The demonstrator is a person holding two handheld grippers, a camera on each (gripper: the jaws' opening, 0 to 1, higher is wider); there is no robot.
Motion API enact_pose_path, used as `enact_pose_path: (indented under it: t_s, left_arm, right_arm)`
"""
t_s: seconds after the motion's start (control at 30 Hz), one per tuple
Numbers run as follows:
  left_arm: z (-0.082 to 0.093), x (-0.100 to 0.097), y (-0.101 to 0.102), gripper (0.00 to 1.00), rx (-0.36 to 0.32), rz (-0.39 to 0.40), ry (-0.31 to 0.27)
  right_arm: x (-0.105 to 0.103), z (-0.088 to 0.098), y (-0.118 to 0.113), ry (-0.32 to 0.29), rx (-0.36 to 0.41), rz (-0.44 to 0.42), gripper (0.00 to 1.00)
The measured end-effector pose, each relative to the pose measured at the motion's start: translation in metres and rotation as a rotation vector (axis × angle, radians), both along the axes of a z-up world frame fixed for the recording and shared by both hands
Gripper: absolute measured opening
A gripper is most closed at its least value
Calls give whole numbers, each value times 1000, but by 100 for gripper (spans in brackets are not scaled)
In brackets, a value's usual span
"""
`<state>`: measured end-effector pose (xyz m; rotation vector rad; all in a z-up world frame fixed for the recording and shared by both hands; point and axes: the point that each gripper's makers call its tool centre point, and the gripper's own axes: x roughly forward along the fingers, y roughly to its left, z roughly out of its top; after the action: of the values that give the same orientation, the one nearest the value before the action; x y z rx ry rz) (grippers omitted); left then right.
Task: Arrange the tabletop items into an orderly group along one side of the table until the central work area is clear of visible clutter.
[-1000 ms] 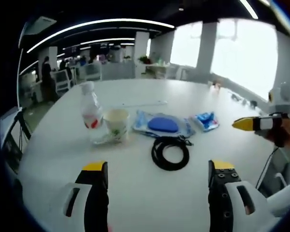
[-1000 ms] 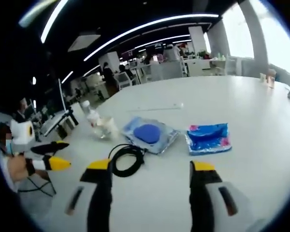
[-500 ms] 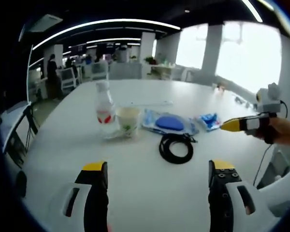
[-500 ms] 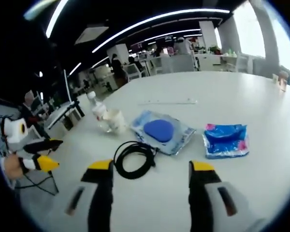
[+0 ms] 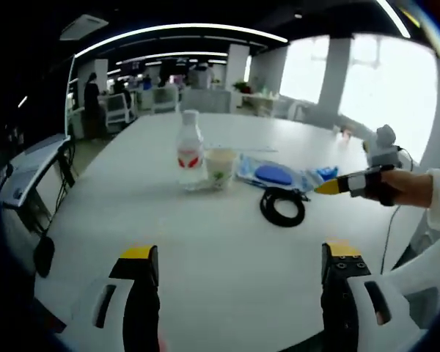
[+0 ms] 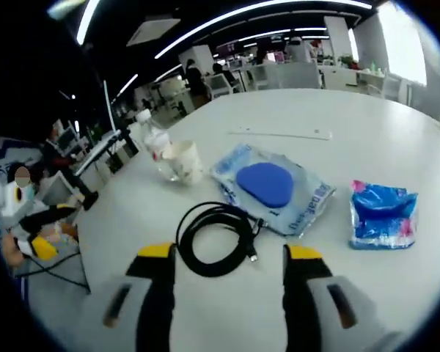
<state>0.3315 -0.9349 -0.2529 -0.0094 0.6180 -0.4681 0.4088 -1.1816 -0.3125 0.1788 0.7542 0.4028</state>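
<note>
Open-plan office, white desk [image 6: 396,139]: nothing looks sorted yet. Beside the coiled cable [image 6: 216,238] lie bottle [image 6: 155,145], cup [image 6: 185,161], blue pouch [image 6: 273,187] and wipes [image 6: 383,214]. Both tools, left [image 5: 233,265] and right [image 6: 226,262], gape empty.

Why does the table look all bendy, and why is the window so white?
In the left gripper view, the fisheye lens curves the table edges, and the bright windows wash out to plain white. In the right gripper view, the ceiling lights bend into arcs, and things at the rim look blurry.

black cable [image 6: 218,239], blue pouch [image 6: 383,215], white table [image 5: 205,242]
</note>
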Motion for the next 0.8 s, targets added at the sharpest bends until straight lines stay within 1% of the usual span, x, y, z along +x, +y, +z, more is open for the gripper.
enact_pose_path:
  t_s: [0.13, 0.27, 0.37, 0.43, 0.47, 0.53, 0.67, 0.7, 0.73, 0.8]
  left_arm:
    - [1, -2, 9, 89, -1, 22, -2]
    - [1, -6, 11, 90, -6, 23, -8]
    - [-1, -11, 12, 91, -13, 24, 0]
    - [-2, -14, 13, 91, -26, 27, 5]
    - [-2, -15, 14, 91, -29, 30, 6]
    - [-2, -18, 14, 91, -36, 29, 10]
    - [-3, -26, 12, 91, -53, 8, 4]
    - [-4, -28, 12, 91, -56, 4, 5]
    - [-5, -32, 11, 91, -61, -2, 7]
    - [-8, -37, 10, 91, -70, -8, 11]
  right_arm:
    - [7, -9, 3, 41, 25, -13, 54]
    - [16, -24, 6, 84, 22, -21, 52]
    - [19, -33, 9, 111, 9, -18, 51]
    - [21, -37, 8, 118, -3, -37, 49]
    - [22, -38, 8, 121, -4, -69, 48]
    - [25, -40, 11, 118, 9, -91, 48]
    - [27, -50, 15, 136, 2, -91, 46]
    - [28, -51, 17, 112, -13, -83, 44]
    - [26, -51, 19, 112, -19, -88, 43]
    - [29, -56, 19, 105, -55, -75, 43]
